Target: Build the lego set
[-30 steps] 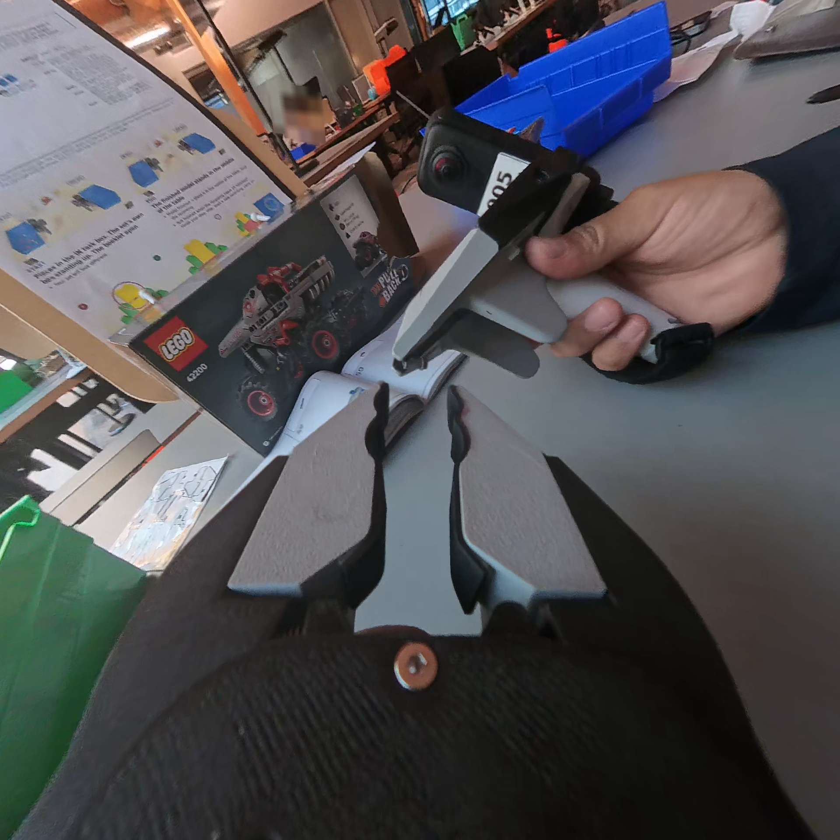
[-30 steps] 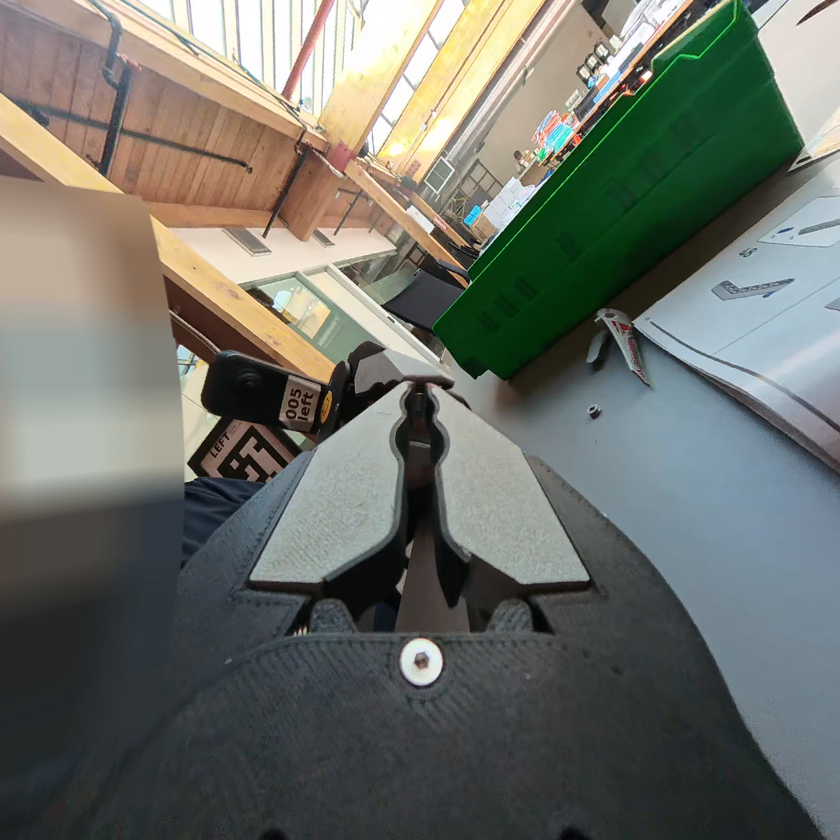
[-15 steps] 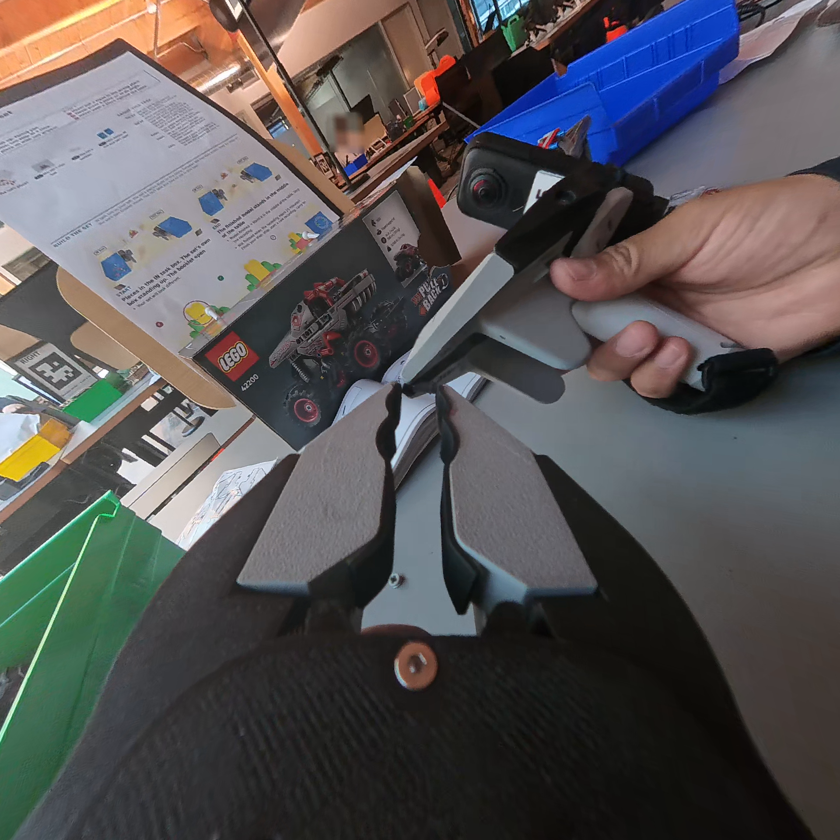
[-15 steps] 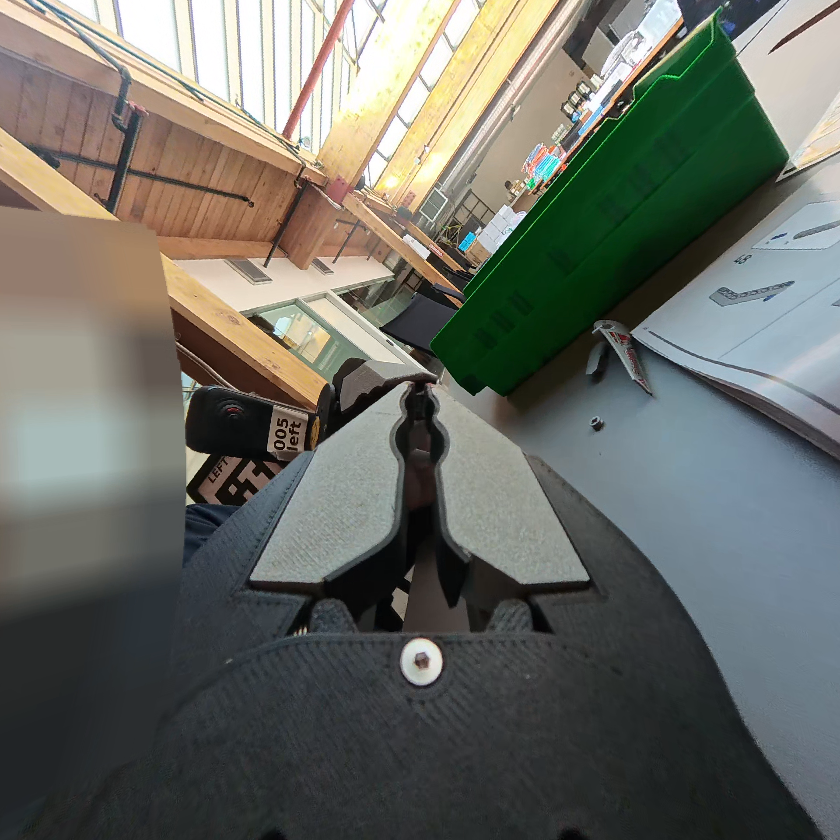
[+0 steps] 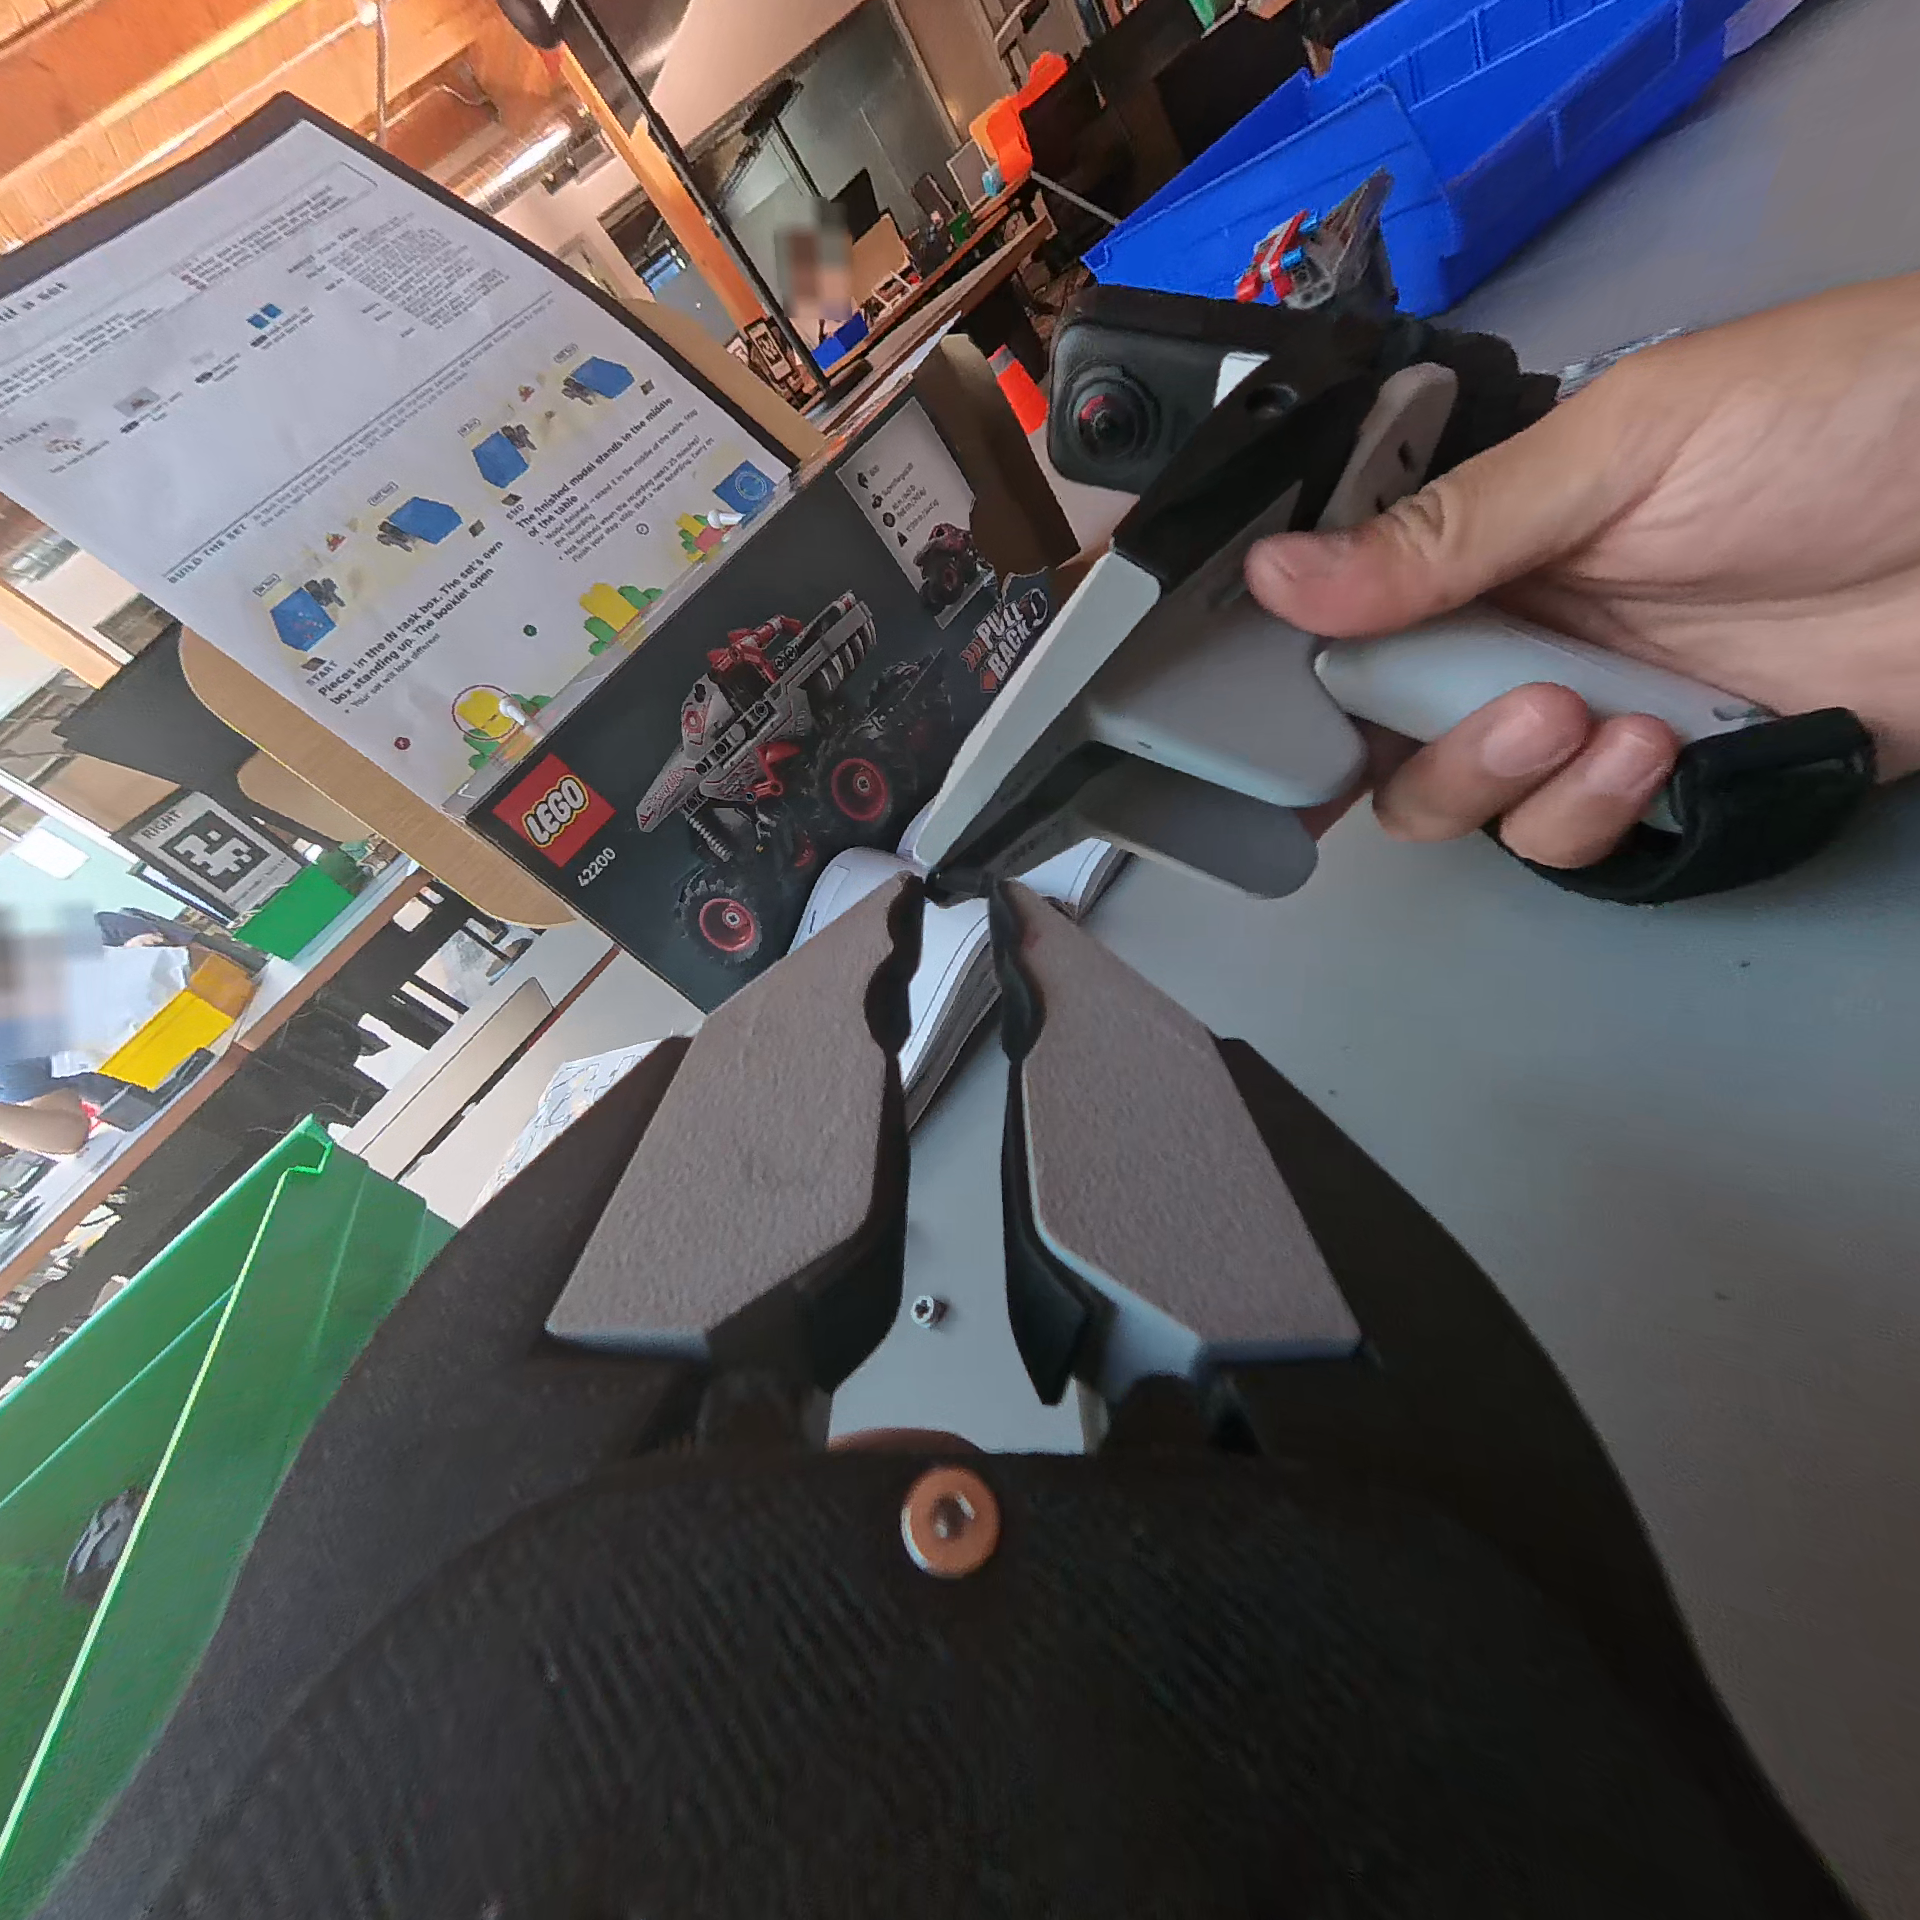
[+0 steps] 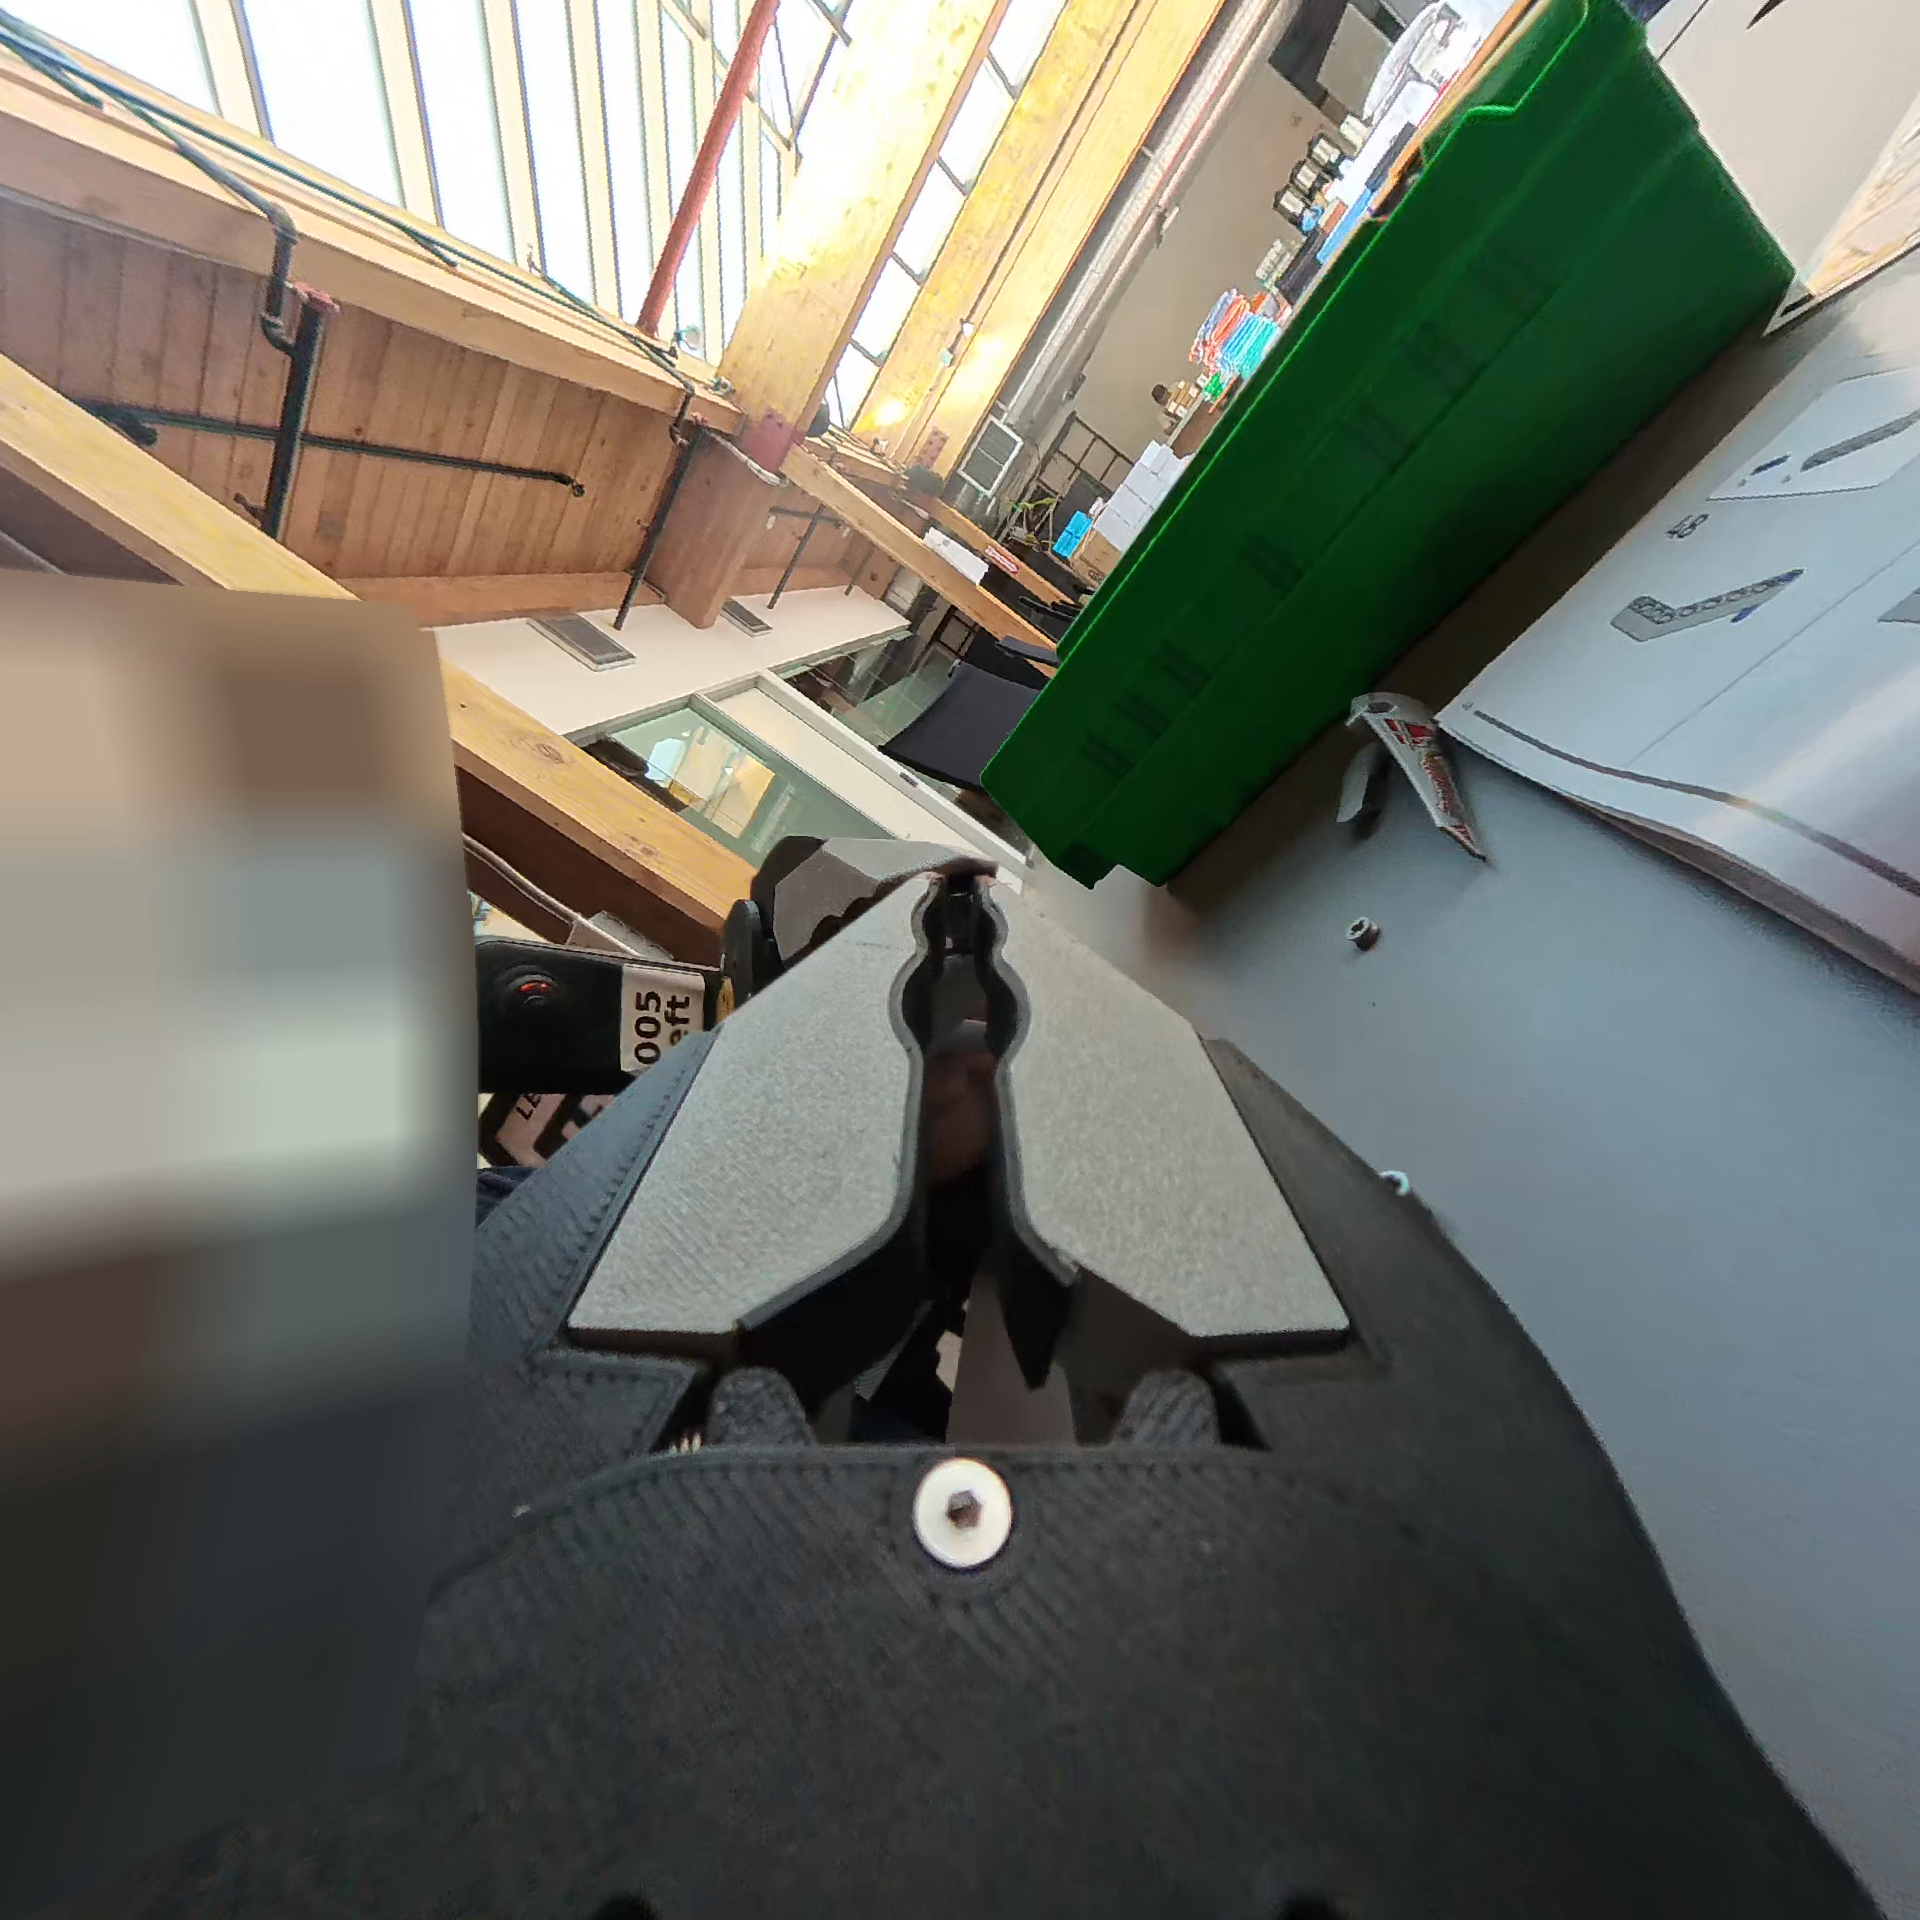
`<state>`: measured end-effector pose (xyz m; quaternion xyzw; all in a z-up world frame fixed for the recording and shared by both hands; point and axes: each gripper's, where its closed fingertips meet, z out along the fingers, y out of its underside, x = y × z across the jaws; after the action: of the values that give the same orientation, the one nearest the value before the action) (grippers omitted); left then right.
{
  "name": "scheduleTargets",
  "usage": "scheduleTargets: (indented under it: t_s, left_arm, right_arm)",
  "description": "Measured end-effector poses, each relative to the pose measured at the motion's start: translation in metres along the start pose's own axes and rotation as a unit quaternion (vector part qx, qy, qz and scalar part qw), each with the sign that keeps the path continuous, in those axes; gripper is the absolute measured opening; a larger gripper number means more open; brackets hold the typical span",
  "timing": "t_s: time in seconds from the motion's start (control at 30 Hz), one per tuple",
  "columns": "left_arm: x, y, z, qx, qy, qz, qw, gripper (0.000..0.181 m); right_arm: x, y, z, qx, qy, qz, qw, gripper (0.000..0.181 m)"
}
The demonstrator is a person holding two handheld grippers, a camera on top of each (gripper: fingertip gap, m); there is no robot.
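Spanning grey table (image 5: pixel 1558 1143), green bin (image 6: pixel 1403 499), timber ceiling (image 6: pixel 436 416)

you've got a grey table (image 5: pixel 1558 1143) under you, wooden beams (image 6: pixel 582 790) and bright skylights (image 6: pixel 468 104) overhead, cluttered workbenches (image 5: pixel 935 281) running down the hall behind.

This looks like a shared workshop or maker space. Heavy timber beams (image 6: pixel 582 748) and tall windows (image 6: pixel 436 114) run overhead, with plastic parts bins, green (image 6: pixel 1403 468) and blue (image 5: pixel 1507 156), on a grey table (image 5: pixel 1507 1091). Further workbenches (image 5: pixel 935 281) stand behind, apparently cluttered, though blurred.
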<state>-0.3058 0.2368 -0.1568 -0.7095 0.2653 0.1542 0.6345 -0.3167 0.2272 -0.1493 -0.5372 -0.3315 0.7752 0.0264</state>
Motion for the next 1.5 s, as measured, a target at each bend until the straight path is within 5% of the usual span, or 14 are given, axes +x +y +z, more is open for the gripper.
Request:
scheduleTargets:
  t_s: [0.03, 0.43, 0.93, 1.23, 1.5]
  left_arm:
    - [-0.001, 0.000, 0.000, 0.000, -0.004, 0.001, 1.000, 0.006]
    - [-0.002, 0.002, -0.002, 0.000, 0.003, -0.015, 1.000, 0.006]
    - [-0.001, 0.001, -0.004, 0.005, 0.004, -0.011, 1.000, 0.006]
    - [0.016, 0.007, -0.003, 0.006, 0.076, -0.046, 0.996, 0.012]
    - [0.046, 0.015, -0.002, -0.017, 0.135, 0.024, 0.990, 0.010]
  right_arm:
    - [0.000, 0.001, 0.000, -0.003, 0.005, -0.008, 1.000, 0.002]
    - [-0.004, 0.004, 0.003, -0.027, 0.033, -0.075, 0.996, 0.012]
    - [-0.001, 0.007, 0.001, -0.044, 0.040, -0.070, 0.996, 0.000]
    - [0.016, 0.019, -0.017, -0.172, 0.114, -0.136, 0.969, 0.001]
    - [0.024, 0.036, -0.033, -0.240, 0.133, -0.127, 0.953, 0.001]
